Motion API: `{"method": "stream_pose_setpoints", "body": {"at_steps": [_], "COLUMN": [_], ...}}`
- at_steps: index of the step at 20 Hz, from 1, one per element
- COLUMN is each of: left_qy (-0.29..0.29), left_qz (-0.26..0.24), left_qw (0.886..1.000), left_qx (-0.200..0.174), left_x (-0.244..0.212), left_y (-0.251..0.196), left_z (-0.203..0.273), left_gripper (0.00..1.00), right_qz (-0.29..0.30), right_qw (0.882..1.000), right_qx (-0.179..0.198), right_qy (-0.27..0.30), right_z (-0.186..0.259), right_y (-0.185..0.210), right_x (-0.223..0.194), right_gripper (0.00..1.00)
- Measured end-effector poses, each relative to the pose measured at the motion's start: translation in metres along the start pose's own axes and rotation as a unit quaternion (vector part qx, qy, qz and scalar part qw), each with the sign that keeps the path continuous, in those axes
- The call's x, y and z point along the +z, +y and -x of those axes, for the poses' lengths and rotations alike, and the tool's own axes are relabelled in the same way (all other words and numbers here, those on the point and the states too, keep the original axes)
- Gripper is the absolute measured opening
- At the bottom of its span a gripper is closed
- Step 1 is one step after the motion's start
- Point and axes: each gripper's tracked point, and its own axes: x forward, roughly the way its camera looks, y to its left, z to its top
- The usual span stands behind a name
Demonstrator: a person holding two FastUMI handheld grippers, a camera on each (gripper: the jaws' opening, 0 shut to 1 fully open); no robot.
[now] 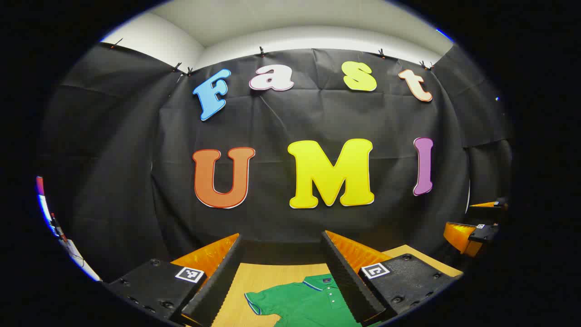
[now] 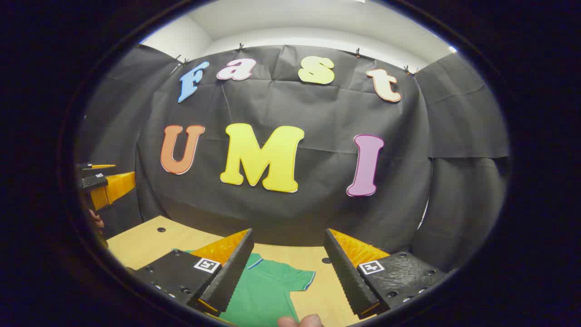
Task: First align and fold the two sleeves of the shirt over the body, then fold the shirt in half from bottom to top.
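Observation:
A green polo shirt (image 1: 304, 299) lies flat on the wooden table (image 1: 268, 274), its collar toward the back wall and its left short sleeve (image 1: 258, 302) spread outward. In the right gripper view the shirt (image 2: 265, 290) shows its right sleeve (image 2: 302, 278) with a striped cuff. My left gripper (image 1: 281, 277) hangs open above the collar area, nothing between its fingers. My right gripper (image 2: 288, 268) is open too, held above the shirt's right side. Each gripper shows at the other view's edge: the right gripper (image 1: 472, 231) and the left gripper (image 2: 102, 184).
The table (image 2: 145, 240) has small holes in its top (image 2: 161, 230) and ends at the black cloth wall behind. A fingertip (image 2: 302, 321) shows at the bottom edge of the right gripper view, and part of a hand (image 2: 95, 220) at the left.

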Motion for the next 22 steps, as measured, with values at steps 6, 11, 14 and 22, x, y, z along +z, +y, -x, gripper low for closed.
{"method": "stream_pose_setpoints", "body": {"at_steps": [6,11,14,22], "left_qy": [0.009,0.016,0.018,0.023], "left_qz": [-0.003,-0.001,0.004,0.002], "left_qw": [1.0,1.0,1.0,1.0], "left_qx": [0.009,0.015,0.018,0.016], "left_x": [-0.005,-0.007,-0.008,-0.013], "left_y": [-0.01,-0.019,-0.022,-0.026], "left_z": [-0.004,-0.005,-0.005,-0.009], "left_gripper": [1.0,1.0,1.0,1.0], "right_qz": [-0.003,-0.016,-0.015,-0.021], "right_qw": [0.999,0.999,0.999,0.999], "right_qx": [0.032,0.047,0.051,0.047], "right_qy": [0.001,0.005,0.001,0.014], "right_z": [-0.016,-0.024,-0.028,-0.036], "right_y": [0.006,0.006,0.001,-0.011], "right_x": [-0.002,-0.004,-0.002,-0.012], "right_gripper": [0.95,0.95,0.95,0.94]}}
